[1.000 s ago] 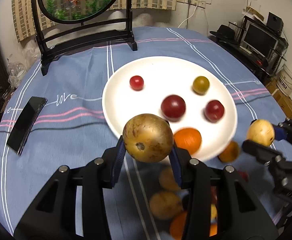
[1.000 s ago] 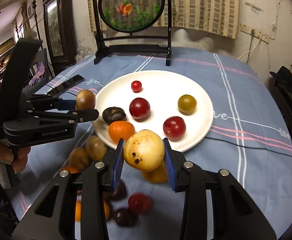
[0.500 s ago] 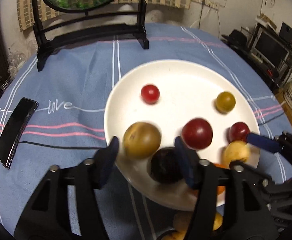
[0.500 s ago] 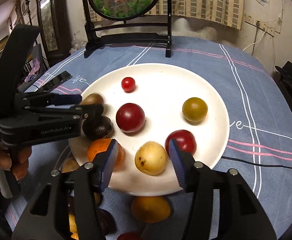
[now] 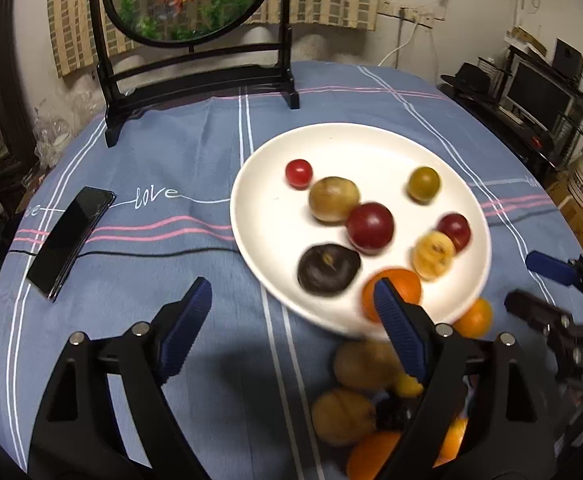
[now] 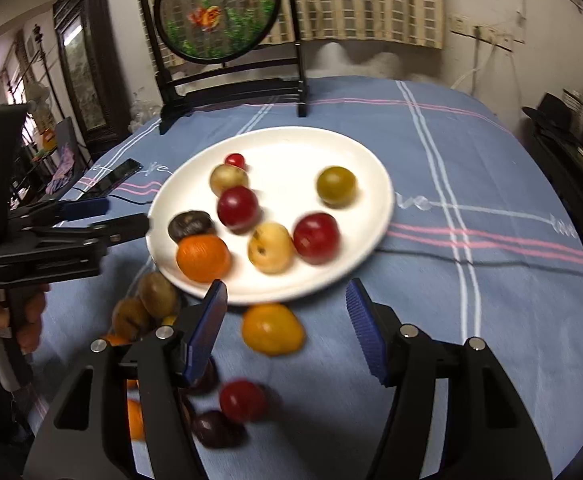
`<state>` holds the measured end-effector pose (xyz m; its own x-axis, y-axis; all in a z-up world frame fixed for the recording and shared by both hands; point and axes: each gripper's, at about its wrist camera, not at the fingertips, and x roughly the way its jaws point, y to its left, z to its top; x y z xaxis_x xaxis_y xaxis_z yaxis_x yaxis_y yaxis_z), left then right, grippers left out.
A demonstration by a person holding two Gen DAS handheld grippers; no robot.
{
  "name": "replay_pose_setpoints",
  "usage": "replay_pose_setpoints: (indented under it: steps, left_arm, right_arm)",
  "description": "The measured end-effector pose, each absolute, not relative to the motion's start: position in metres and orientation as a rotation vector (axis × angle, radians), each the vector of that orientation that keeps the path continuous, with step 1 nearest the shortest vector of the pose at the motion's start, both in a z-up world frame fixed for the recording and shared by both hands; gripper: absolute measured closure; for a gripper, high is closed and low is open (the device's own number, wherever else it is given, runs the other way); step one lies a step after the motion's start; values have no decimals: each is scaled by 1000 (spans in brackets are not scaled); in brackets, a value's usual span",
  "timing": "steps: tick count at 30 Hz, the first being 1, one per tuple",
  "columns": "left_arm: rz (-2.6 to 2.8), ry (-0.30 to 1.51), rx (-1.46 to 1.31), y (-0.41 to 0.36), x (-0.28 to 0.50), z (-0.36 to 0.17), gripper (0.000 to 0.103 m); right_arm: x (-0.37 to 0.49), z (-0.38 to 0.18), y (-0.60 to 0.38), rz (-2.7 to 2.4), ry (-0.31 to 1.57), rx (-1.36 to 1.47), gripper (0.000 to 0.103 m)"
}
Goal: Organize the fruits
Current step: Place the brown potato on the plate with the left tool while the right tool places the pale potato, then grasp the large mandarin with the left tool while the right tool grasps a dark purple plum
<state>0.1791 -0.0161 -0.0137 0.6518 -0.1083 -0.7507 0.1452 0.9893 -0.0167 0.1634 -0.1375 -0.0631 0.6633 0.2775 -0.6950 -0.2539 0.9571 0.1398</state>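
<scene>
While both jaws widen | left gripper [image 5: 291,316] empty | right gripper [image 6: 287,320] empty | plate [image 5: 259,216] holds fruit

Table [image 5: 211,420]: round, covered by a blue cloth with white and pink stripes and the word "love".
White plate [image 5: 259,232]: right of centre, holding fruit.
Loose fruit [image 6: 272,329]: clustered on the cloth at the plate's near edge.
Black phone [image 5: 71,236]: left, with a dark cable nearby.
Framed fish panel [image 5: 195,32]: upright on black feet at the far edge.
</scene>
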Motion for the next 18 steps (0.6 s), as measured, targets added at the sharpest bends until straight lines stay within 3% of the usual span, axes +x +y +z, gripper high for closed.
replay_pose_setpoints:
  steps: [18]
  left_arm:
    - [-212,899,49,-26,80,-30,18]
  right_arm:
    - [78,-77,-166,246,803,76,40]
